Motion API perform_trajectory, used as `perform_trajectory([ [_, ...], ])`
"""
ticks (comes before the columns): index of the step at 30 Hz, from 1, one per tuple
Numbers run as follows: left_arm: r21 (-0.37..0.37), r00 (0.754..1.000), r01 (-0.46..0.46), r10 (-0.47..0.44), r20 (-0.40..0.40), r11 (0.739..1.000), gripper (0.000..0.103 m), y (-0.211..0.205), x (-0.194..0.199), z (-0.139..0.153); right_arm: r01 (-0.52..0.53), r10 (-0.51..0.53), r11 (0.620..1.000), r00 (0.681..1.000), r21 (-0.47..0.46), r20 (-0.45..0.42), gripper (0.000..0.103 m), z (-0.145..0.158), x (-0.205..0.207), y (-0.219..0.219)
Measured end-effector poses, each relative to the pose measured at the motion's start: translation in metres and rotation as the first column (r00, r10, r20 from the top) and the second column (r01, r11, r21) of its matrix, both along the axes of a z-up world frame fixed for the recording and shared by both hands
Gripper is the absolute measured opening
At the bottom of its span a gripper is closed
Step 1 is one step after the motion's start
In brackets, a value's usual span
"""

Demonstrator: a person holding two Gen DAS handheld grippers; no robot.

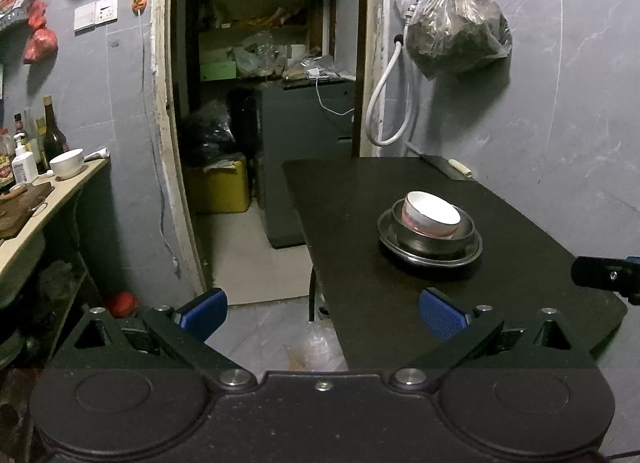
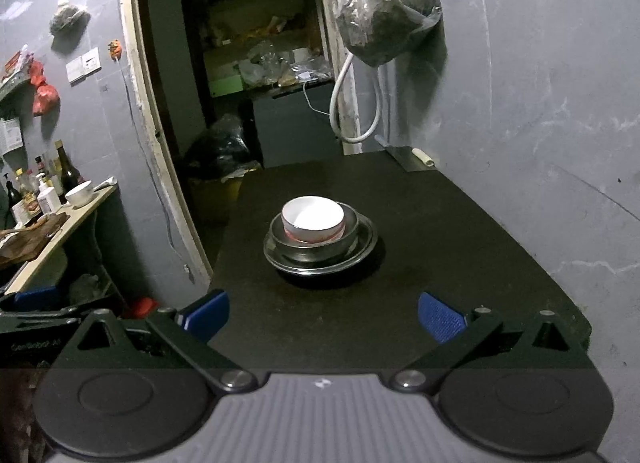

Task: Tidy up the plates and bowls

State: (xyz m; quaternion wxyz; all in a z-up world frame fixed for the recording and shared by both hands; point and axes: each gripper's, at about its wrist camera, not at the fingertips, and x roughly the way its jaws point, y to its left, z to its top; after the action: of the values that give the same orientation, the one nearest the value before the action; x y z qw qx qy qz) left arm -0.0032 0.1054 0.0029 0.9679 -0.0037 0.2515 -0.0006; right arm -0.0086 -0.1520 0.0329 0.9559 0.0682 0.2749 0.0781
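Stack of dishes on black table; both grippers empty, fingers spread wide.

Item: white bowl nested in a steel bowl on a steel plate, centre of the right-wrist frame, right of centre in the left-wrist frame. Left gripper hangs over the table's near-left edge; right gripper faces the stack, well apart from it. Risks, as judged: white bowl sits tilted, so a nudge could tip or slide it; steel is slick between pads. Surface: matte black table, bare but for a knife at the far edge. Room: grey wall, bag hanging upper right, open doorway upper centre, counter with bottles and another bowl at left.
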Motion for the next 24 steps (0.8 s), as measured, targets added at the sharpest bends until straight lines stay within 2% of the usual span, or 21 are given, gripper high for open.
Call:
perform_trajectory([
  [9,0.009,1.000,-0.010,0.010,-0.006,1.000,0.102,-0.003,0.000,-0.007,0.023,-0.023,1.000,0.999,0.005,-0.023,0.103,-0.009,0.002,-0.007],
  [24,0.015,1.000,-0.015,0.015,-0.025,1.000,0.102,-0.005,0.007,-0.013,-0.001,0.000,1.000,0.998,-0.014,-0.058,0.103,-0.017,0.008,-0.004],
])
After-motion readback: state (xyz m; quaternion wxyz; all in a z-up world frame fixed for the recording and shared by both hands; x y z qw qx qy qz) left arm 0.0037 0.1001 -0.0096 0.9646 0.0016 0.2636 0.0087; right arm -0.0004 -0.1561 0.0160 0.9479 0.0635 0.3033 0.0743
